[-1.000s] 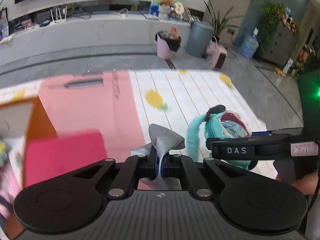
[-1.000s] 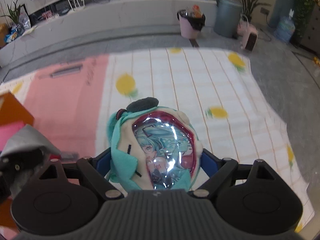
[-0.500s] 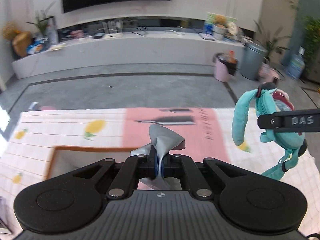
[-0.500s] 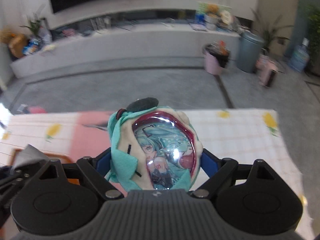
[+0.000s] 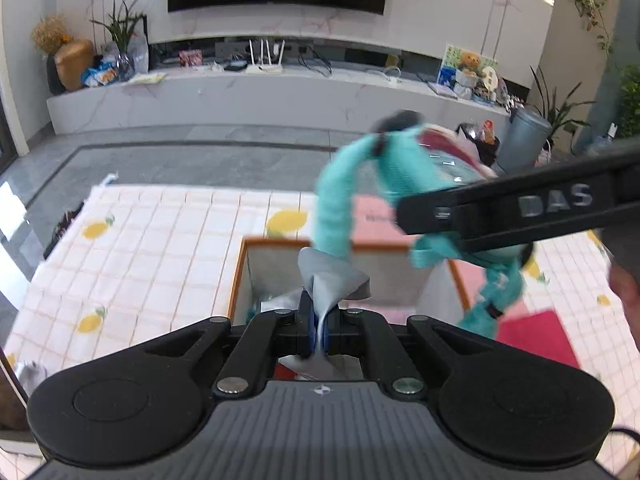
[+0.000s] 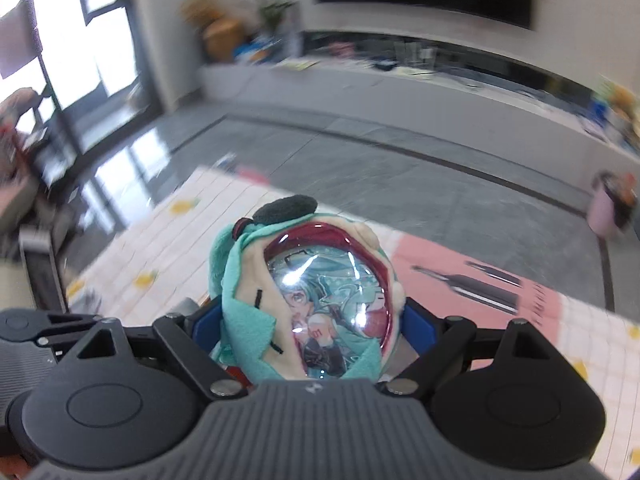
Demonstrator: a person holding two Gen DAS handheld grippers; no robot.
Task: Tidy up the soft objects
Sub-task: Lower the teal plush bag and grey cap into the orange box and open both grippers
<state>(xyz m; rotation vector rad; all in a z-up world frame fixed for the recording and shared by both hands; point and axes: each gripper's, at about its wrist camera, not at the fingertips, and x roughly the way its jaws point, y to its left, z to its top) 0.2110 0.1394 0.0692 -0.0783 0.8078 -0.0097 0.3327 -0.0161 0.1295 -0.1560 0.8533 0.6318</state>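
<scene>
Left gripper (image 5: 318, 332) is clenched on grey cloth (image 5: 332, 280), right gripper (image 6: 310, 332) on teal plush (image 6: 316, 300); its dangling limbs, below the right jaws, may catch the box (image 5: 240, 276) rim.

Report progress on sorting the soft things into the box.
Done: the box already holds some items, too hidden to name. In hand: the left hand-held gripper is shut on a grey cloth above the box; the right hand-held gripper clamps the teal plush. Left: dropping both in.
</scene>
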